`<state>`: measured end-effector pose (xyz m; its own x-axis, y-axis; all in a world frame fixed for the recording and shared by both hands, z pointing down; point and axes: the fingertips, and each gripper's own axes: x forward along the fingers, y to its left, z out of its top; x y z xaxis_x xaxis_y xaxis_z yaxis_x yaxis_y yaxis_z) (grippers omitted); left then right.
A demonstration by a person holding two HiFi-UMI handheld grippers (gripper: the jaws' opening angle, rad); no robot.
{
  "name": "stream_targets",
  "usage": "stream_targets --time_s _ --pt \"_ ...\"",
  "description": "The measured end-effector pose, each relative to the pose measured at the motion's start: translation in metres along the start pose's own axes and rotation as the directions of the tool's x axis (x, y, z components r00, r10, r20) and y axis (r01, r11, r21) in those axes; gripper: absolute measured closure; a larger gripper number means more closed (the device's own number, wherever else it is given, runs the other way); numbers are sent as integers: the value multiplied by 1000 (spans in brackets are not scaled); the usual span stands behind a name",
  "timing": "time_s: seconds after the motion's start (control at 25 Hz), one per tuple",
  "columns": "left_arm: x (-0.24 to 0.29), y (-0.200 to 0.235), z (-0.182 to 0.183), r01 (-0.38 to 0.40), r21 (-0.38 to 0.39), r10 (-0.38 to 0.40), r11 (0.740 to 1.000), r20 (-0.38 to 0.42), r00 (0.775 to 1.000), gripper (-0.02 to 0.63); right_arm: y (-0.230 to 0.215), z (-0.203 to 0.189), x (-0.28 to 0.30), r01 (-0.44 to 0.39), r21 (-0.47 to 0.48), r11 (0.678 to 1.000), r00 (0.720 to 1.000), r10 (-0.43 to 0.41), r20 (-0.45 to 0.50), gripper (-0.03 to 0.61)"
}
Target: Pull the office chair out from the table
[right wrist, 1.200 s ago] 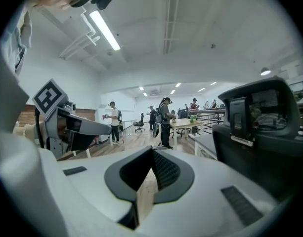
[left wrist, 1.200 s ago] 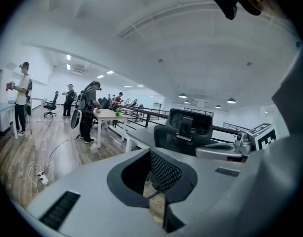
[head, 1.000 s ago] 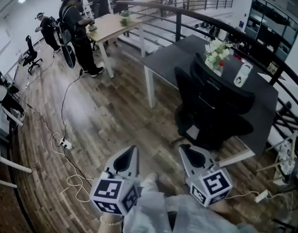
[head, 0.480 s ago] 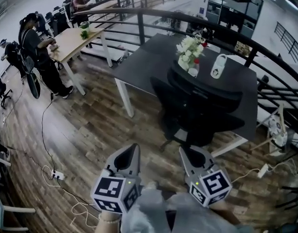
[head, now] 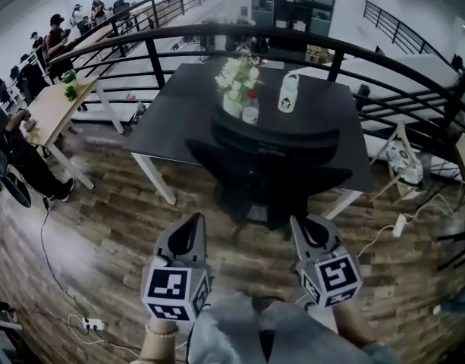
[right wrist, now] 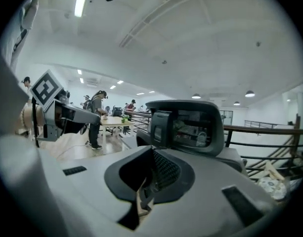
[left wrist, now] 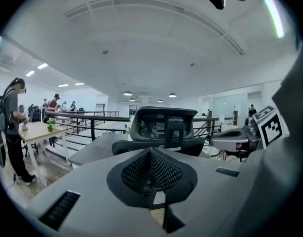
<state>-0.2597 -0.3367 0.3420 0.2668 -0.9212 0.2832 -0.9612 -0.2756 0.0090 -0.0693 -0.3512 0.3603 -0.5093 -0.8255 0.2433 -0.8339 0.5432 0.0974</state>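
— Where's the office chair point(head: 271, 165)?
— Straight ahead of both claws, close against the dark bench point(head: 175, 108), with its back turned toward them. Neither tip touches it.
— The left claw point(head: 191, 220)?
— Clenched, jaws together and empty. The chair's headrest stands beyond it.
— And the right claw point(head: 303, 221)?
— Clenched and empty too, level beside the left one. Past the chair, white flowers point(head: 236, 74) and a white bottle point(head: 289, 93) stand on the bench.
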Motion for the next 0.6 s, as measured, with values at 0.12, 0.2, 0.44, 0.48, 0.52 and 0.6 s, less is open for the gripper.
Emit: stream_targets --time_s 0.12,0.2,0.44,0.48,0.52,0.6 --pt "23 4 5 14 144 -16 990 13 1000 612 -27 -6 4 85 -72 994 996 -86 -14 574" --pt "39 9 9 13 220 -20 975 31 999 612 -41 -10 7 123 -123 985 991 -129 -40 571" --pt "87 26 11 20 416 -40 909 39 998 529 -81 -22 23 182 -277 943 972 -216 -97 479" --pt "96 28 9 21 443 -43 896 39 998 512 -88 -25 27 188 -295 937 968 -227 -107 475" --pt "105 31 8 21 472 -44 881 37 998 498 -95 -28 30 193 -312 930 963 -240 -120 449" --pt "123 37 4 14 550 -33 835 26 999 469 -109 -36 38 204 -363 909 951 -272 -145 419"
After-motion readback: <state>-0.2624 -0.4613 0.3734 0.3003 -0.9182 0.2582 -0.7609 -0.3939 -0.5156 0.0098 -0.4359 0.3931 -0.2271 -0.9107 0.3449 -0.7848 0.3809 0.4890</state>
